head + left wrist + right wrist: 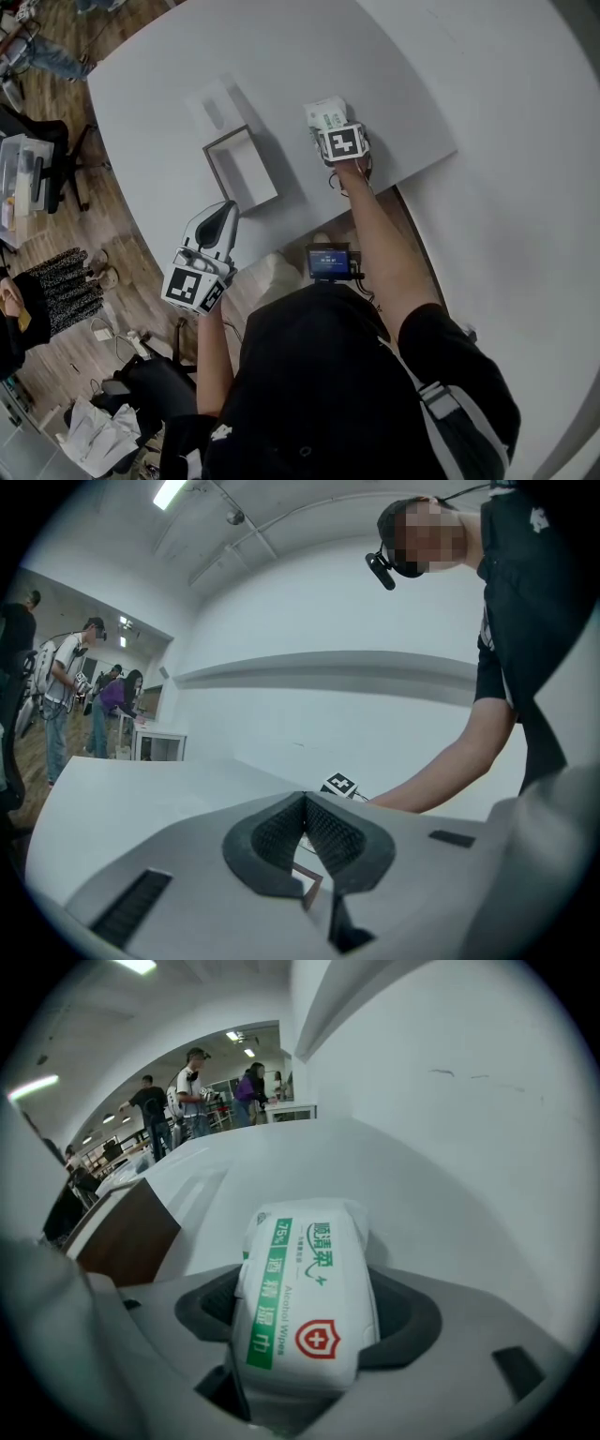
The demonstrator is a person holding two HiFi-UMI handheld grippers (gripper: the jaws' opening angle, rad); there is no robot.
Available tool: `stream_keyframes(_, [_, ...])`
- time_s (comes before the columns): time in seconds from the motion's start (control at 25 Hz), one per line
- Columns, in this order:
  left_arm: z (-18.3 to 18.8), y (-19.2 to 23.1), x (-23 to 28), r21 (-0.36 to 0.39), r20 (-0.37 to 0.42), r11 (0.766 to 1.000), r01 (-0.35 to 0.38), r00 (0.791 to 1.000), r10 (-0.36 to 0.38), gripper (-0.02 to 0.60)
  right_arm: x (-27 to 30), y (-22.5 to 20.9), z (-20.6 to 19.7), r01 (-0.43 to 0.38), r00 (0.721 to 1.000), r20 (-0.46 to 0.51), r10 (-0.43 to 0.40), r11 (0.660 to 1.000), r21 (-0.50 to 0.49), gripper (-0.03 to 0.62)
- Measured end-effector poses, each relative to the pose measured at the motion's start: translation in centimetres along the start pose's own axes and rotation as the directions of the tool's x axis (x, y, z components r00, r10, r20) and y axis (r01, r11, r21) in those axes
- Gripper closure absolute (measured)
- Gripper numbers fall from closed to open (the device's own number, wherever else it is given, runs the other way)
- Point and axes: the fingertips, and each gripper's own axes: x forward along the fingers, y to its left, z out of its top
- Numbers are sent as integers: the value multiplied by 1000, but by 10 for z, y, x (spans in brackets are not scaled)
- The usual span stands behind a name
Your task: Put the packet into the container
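Observation:
A white packet of alcohol wipes point(324, 112) with green print lies on the white table point(422, 84), right of the container. My right gripper point(327, 122) is shut on the packet point(305, 1274), whose sides sit between the dark pads point(405, 1309). The container point(242, 169) is an open box with a brown rim and white inside; its brown wall point(127, 1232) shows at the left of the right gripper view. My left gripper point(225, 208) hovers at the table's near edge, in front of the container, shut with nothing in it point(305, 803).
A flat white lid point(214, 103) lies on the table just beyond the container. A small device with a lit screen point(328, 262) hangs at the person's waist. Several people stand in the far room. Chairs and clutter line the wooden floor at the left.

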Motion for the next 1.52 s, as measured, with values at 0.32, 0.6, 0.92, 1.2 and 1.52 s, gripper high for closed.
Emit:
stream_keyframes(0.32, [-5, 7, -4, 4, 1, 1000, -7, 1000, 7, 574, -6, 8, -5, -9, 999, 36, 8, 999, 37, 264])
stream_keyframes(0.6, [0, 5, -16, 7, 25, 1000, -8, 1000, 8, 574, -48, 34, 24, -47, 993, 109, 41, 998, 49, 264])
stream_keyframes(0.92, [3, 0, -45, 13, 52, 999, -33, 998, 32, 574, -102, 108, 51, -143, 973, 181, 141, 990, -3, 264])
stream_keyframes(1.2, [3, 1, -67, 11, 72, 997, -73, 995, 72, 574, -116, 193, 60, -257, 948, 174, 266, 964, -73, 264])
stream_keyframes(1.52, [-2, 10, -86, 5, 95, 994, -106, 990, 105, 574, -102, 258, 45, -282, 953, 75, 293, 951, -126, 264])
